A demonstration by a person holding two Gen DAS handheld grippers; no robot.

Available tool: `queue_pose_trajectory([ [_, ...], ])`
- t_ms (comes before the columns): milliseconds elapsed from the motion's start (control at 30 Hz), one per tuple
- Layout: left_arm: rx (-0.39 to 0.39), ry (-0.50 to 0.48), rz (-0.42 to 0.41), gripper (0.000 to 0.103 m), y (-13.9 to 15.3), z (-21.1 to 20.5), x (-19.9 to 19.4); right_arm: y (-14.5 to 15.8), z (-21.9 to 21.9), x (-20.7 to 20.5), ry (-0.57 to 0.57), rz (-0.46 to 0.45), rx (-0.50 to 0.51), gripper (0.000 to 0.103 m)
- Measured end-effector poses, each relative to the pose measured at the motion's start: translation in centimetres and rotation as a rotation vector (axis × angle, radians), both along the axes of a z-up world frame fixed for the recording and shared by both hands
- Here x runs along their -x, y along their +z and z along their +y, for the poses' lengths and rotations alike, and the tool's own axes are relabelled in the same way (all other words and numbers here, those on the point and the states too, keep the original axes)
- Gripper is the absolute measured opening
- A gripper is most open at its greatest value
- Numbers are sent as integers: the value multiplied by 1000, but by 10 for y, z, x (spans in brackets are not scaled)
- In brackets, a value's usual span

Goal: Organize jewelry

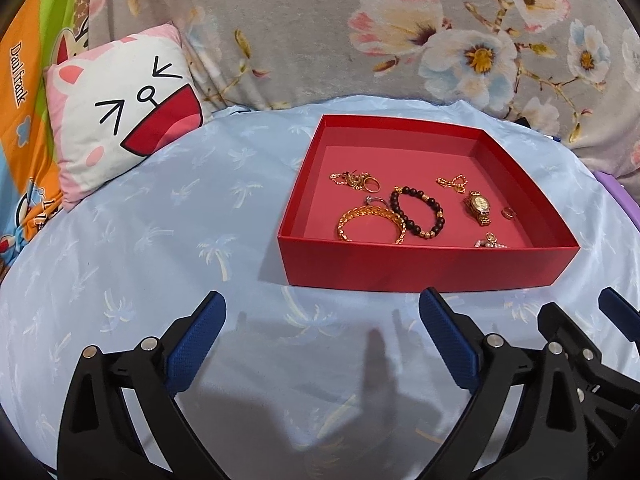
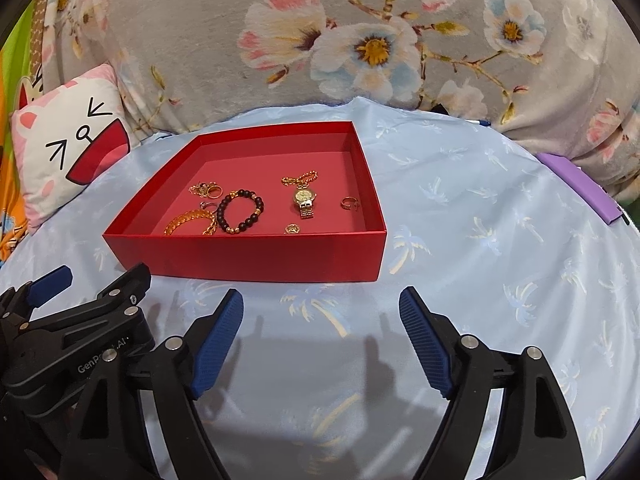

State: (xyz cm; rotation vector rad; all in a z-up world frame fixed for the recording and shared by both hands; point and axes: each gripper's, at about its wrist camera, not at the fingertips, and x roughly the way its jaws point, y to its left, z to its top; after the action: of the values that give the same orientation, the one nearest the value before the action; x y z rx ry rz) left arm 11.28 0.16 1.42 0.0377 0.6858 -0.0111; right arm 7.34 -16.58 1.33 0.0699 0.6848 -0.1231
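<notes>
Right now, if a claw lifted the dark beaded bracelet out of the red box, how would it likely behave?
The dark beaded bracelet looks strung from separate round beads, so it would probably sag into a loop rather than hold shape. Smooth beads may slip between pads. It touches the gold chain bracelet, which might get nudged in the red box.

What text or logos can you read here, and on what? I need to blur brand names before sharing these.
"Daul frank": printed on the orange cartoon cloth, at far left.
"GenPo...t.AI", middle letters unclear: white print on the body of the left hand-held gripper.
Gold watch dial: too small to read.
No other text visible.
</notes>
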Motion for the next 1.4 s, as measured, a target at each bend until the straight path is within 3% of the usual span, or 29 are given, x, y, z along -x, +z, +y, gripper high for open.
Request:
queue_pose_trajectory([
  [1400, -33, 24, 9, 95, -3, 0, 0, -6, -2, -2, -6, 29, 14, 83],
])
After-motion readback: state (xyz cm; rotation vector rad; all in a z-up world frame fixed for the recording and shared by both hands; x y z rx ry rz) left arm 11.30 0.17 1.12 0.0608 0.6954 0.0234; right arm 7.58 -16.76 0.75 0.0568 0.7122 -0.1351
